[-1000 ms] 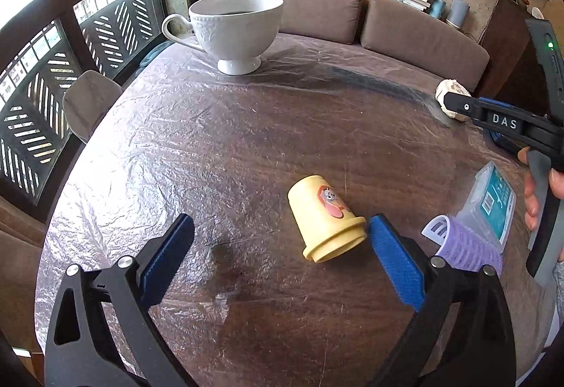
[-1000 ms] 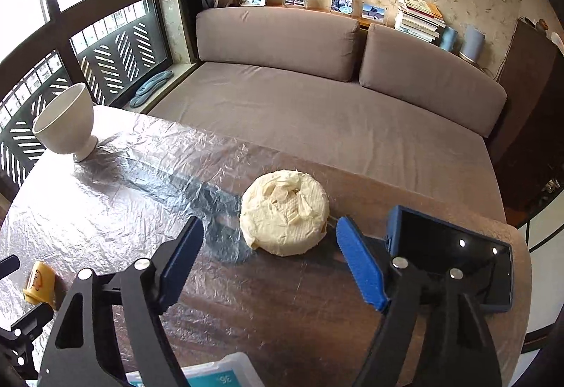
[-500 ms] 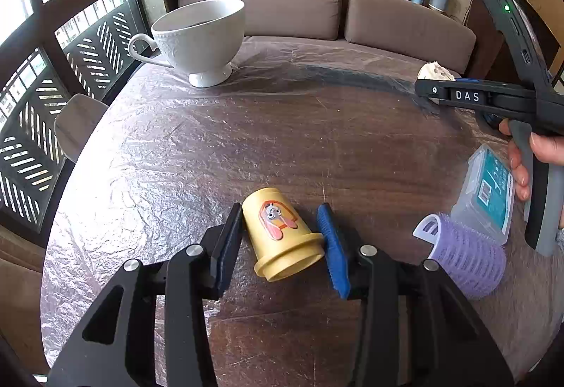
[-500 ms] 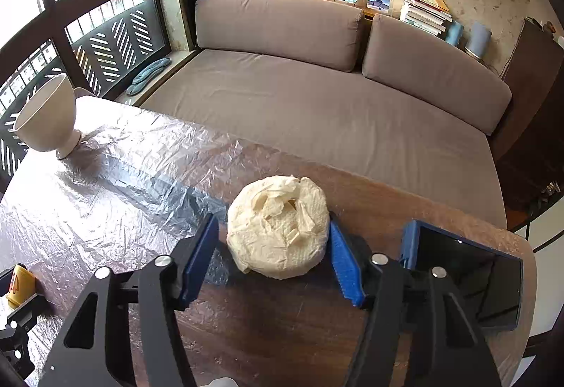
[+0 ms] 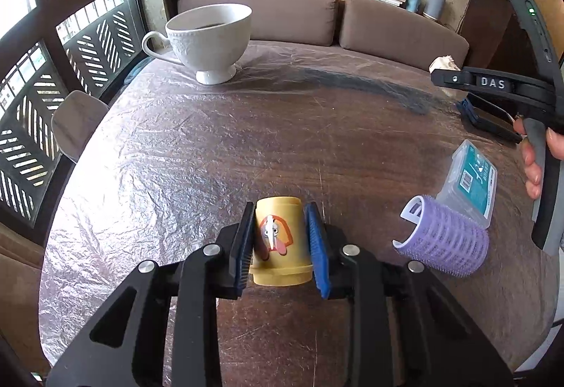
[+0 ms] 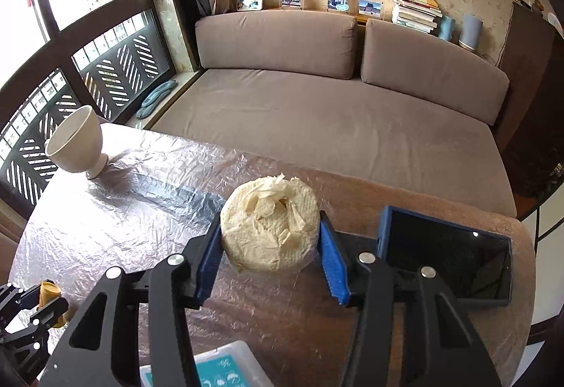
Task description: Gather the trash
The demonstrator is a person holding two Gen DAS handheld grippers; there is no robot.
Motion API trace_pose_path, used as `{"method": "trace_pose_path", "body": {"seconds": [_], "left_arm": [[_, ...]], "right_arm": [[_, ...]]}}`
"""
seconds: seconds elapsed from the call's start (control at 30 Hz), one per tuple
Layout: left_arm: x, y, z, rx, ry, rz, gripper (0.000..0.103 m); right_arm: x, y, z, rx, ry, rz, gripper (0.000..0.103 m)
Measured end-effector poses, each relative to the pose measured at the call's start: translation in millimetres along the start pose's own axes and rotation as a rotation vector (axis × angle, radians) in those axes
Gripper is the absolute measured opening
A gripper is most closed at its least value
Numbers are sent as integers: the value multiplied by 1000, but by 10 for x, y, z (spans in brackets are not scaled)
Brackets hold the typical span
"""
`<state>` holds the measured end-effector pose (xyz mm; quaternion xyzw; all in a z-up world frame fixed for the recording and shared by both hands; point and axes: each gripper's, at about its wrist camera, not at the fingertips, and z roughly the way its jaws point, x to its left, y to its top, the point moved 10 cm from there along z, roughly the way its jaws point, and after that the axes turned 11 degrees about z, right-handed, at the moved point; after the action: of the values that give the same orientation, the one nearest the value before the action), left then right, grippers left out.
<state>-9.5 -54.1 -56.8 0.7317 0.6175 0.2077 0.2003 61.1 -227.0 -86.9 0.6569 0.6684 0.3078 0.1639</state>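
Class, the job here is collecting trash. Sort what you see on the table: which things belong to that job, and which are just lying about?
Part of the job:
- yellow cup, clamped on its side by the left gripper
- tissue wad, clamped by the right gripper

Lying about:
- white teacup
- purple hair roller
- plastic box
- tablet

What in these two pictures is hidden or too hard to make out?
- White cup: its contents, both views; the rim hides them.
- Clear box: cut off by the bottom edge, right wrist view.
- Yellow cup: its sides, behind the left gripper pads.
- Tissue wad: its underside, right wrist view.
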Motion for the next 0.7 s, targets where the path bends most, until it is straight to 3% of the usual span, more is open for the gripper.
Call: {"method": "trace_pose_path", "body": {"seconds": [0.13,0.17,0.2,0.27,0.53,0.57,0.6,0.63,0.7], "left_arm": [[32,-23,-24,-10,16,-5,31],[41,-42,-25,-9,18,-9,35],[32,-54,-24,-7,6,-11,51],[15,-51,-61,-26,-8,-10,67],[93,-214,-34,-11,-8,4,67],[97,-221,-39,-14,-10,4,64],[97,-214,-46,-23,-12,5,50],[102,-211,-51,-27,-5,11,41],[90,-203,-48,-25,-5,19,39]], "right_arm": [[-6,-69,-199,-18,-12,-11,50],[-3,-95,-236,-22,-19,-13,50],[-5,-120,-275,-25,-23,-14,50],[-3,-172,-347,-28,-24,-8,50],[63,-386,-617,-39,4,20,50],[79,-413,-657,-43,7,21,50],[100,-433,-694,-46,10,21,50],[114,-460,-734,-49,13,22,50],[137,-511,-804,-53,15,24,50]]}}
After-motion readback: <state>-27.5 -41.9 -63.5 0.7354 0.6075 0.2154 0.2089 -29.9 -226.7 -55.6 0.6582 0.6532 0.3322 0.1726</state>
